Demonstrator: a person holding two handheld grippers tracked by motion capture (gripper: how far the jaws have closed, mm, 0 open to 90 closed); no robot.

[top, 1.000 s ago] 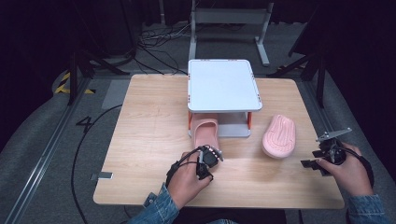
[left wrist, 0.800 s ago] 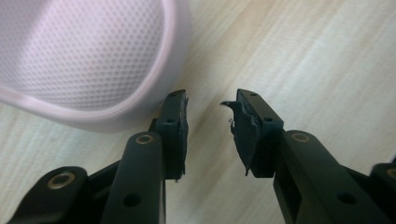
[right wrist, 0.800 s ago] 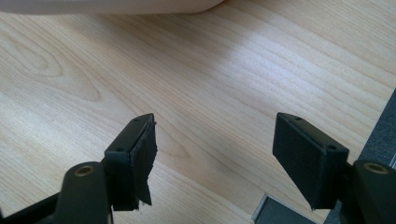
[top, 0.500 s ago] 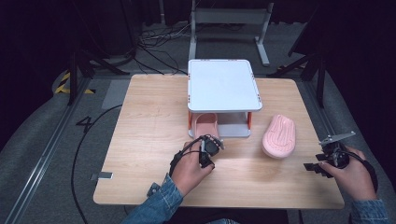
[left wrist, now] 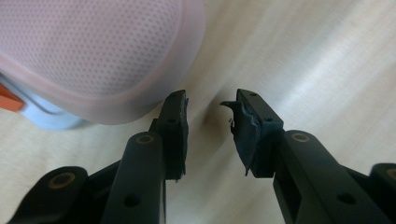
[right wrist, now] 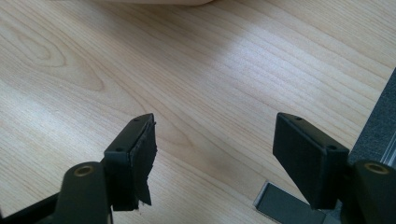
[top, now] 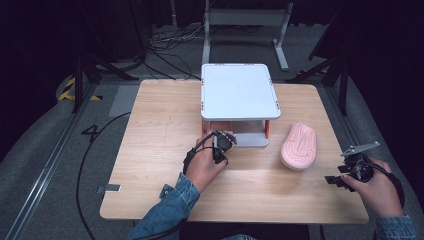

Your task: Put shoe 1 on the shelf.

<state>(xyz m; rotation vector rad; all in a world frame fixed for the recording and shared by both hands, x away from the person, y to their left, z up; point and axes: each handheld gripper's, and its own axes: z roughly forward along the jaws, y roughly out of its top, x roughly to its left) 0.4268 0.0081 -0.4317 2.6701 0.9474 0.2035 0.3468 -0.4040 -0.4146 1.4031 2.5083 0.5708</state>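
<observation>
I note one pink perforated rubber slipper tucked under the white two-tier shelf with orange posts at frame centre, its end just beyond my left gripper, whose jaws stand apart on nothing. A second pink slipper, sole up, lies right of the shelf on the light wooden table. My right gripper, lower right, is spread wide over bare wood.
</observation>
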